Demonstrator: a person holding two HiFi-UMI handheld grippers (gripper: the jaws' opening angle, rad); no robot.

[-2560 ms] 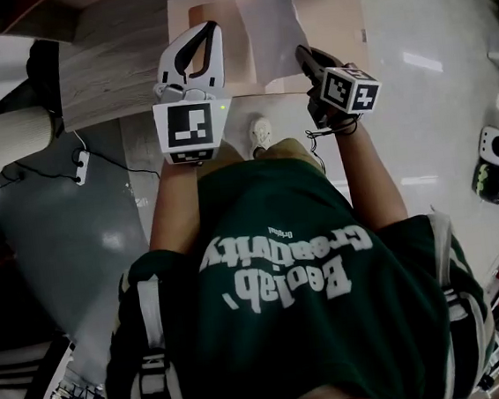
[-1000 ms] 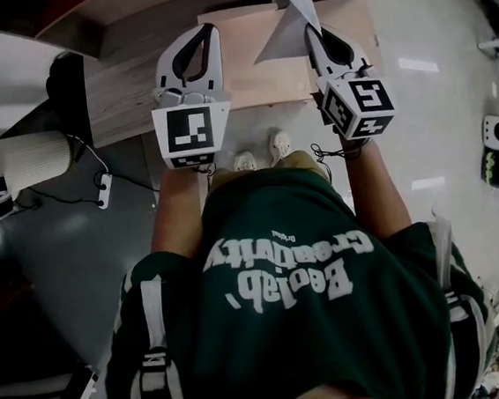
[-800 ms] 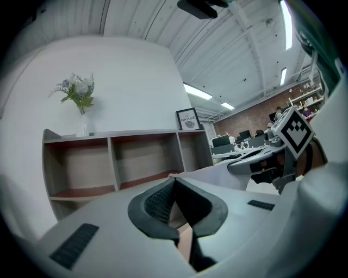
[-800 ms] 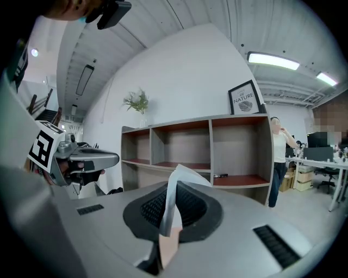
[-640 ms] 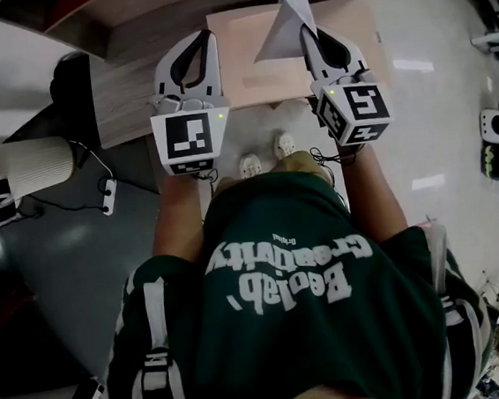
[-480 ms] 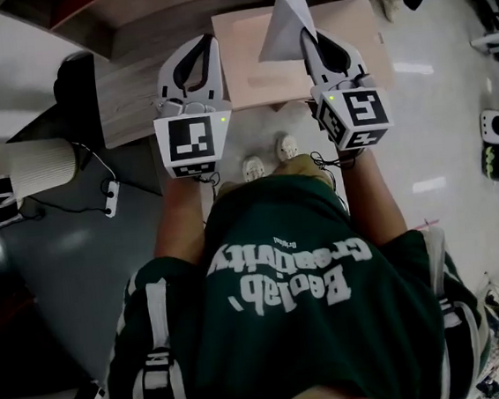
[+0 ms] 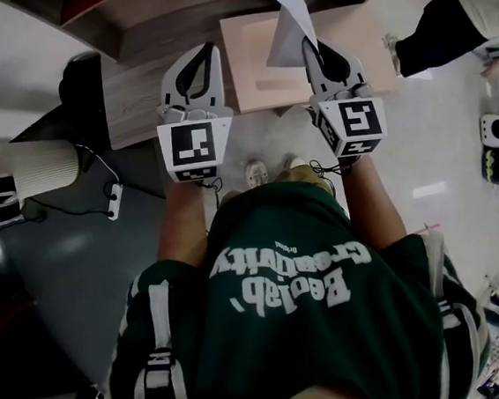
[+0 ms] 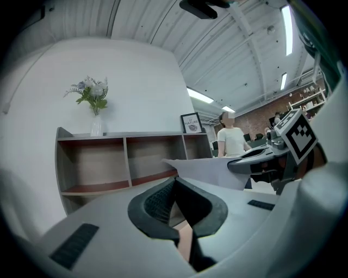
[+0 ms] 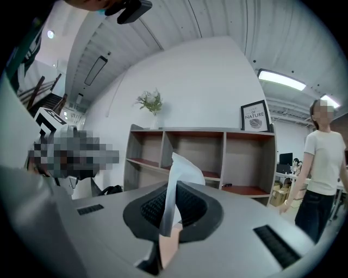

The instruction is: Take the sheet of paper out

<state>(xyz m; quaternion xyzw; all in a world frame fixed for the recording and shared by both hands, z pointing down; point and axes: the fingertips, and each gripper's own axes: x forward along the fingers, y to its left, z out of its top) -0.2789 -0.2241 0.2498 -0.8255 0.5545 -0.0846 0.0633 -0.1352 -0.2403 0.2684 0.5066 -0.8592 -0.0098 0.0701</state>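
Observation:
In the head view a white sheet of paper [image 7: 285, 4] stands up from my right gripper [image 7: 309, 44], which is shut on its lower edge. The sheet rises above a pale pink folder [image 7: 252, 57] lying flat on the wooden table [image 7: 132, 91]. The right gripper view shows the paper [image 9: 185, 168] pinched between the black pads of that gripper [image 9: 175, 182]. My left gripper [image 7: 209, 48] hovers beside it over the table's edge, shut with nothing in it. In the left gripper view its tips [image 8: 176, 179] meet, and the paper [image 8: 201, 171] hangs off to the right.
A brown open shelf unit [image 9: 217, 157] stands ahead, with a flower vase [image 8: 95, 111] and a framed picture [image 9: 255, 117] on top. A person in a white shirt [image 9: 323, 157] stands at the right. A power strip [image 7: 112, 200] lies on the floor at left.
Both grippers have shifted a little together, with the paper still pinched in the right one and held higher off the folder. A person has walked into view at the upper right.

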